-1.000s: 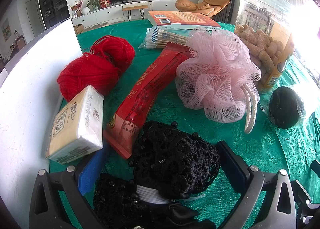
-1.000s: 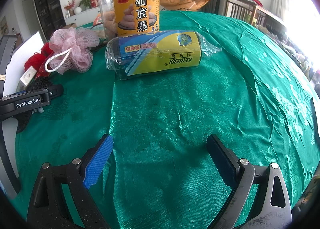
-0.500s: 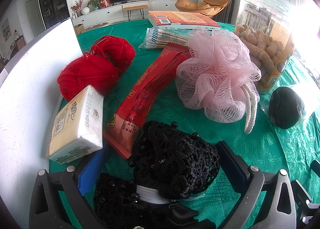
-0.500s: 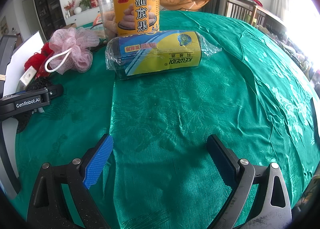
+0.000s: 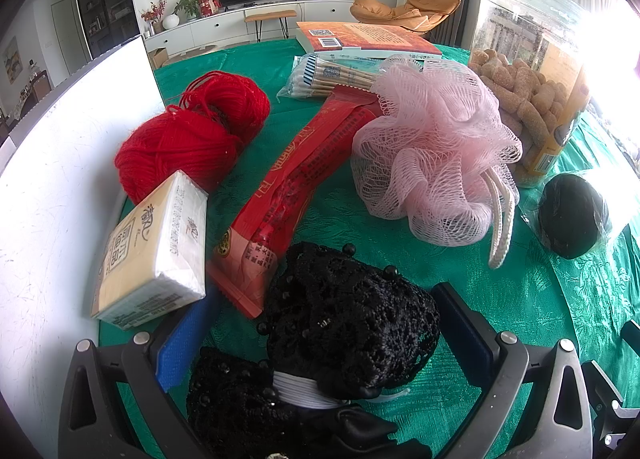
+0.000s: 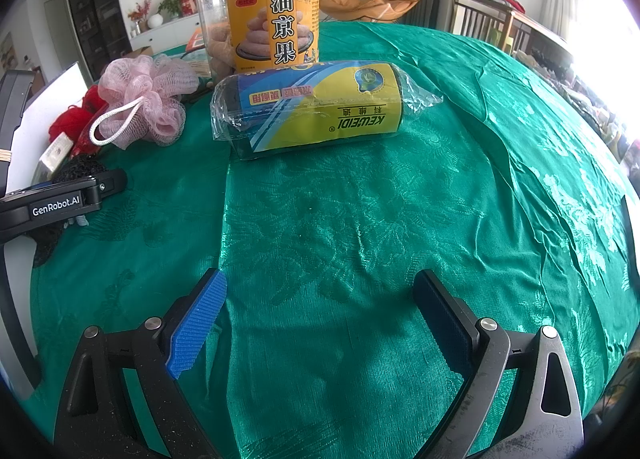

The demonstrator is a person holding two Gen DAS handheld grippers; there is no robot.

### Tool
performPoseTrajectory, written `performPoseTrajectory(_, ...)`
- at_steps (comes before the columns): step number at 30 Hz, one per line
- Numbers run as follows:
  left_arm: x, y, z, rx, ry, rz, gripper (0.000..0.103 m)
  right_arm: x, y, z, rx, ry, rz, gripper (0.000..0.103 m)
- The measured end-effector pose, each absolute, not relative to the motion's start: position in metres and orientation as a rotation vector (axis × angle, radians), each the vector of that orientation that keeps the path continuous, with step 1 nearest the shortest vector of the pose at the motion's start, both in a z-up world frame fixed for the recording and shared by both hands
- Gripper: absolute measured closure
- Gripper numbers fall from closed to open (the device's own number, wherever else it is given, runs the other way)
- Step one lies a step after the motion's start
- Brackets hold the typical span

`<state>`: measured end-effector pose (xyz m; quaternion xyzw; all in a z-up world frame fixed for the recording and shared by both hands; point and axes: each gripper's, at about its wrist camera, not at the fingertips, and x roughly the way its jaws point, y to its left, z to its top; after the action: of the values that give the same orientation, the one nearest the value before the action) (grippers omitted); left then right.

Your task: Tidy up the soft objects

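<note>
A black lace hair net (image 5: pixel 348 319) lies on the green tablecloth (image 5: pixel 520 299) between the fingers of my left gripper (image 5: pixel 324 295), which is open around it; the blue pad (image 5: pixel 180 343) stands apart from the lace. Beyond it are a pink mesh bath pouf (image 5: pixel 432 147), a ball of red yarn (image 5: pixel 192 139) and a tissue pack (image 5: pixel 152 247) leaning on a white panel (image 5: pixel 60 179). My right gripper (image 6: pixel 320 279) is open over bare cloth, with nothing between its fingers. The right wrist view also holds the pouf (image 6: pixel 148 99) and the yarn (image 6: pixel 68 123) at far left.
A long red packet (image 5: pixel 296 179), a bag of cotton swabs (image 5: pixel 332 75) and a book (image 5: pixel 368 37) lie behind. A clear snack jar (image 6: pixel 260 19) stands beside a wrapped roll of bags (image 6: pixel 316 111). The left gripper's body (image 6: pixel 60 203) shows at the left edge.
</note>
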<state>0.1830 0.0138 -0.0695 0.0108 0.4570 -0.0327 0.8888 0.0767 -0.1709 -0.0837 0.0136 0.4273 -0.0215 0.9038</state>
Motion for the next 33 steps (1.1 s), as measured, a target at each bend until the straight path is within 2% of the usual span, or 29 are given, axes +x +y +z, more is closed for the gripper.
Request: performPoseTrajectory(33,0.1815,0.0141,-0.0696,0.012,0.948,-0.05,0.0,0.0767,-0.171,-0.0842,0.028,0.882,-0.044,0.007)
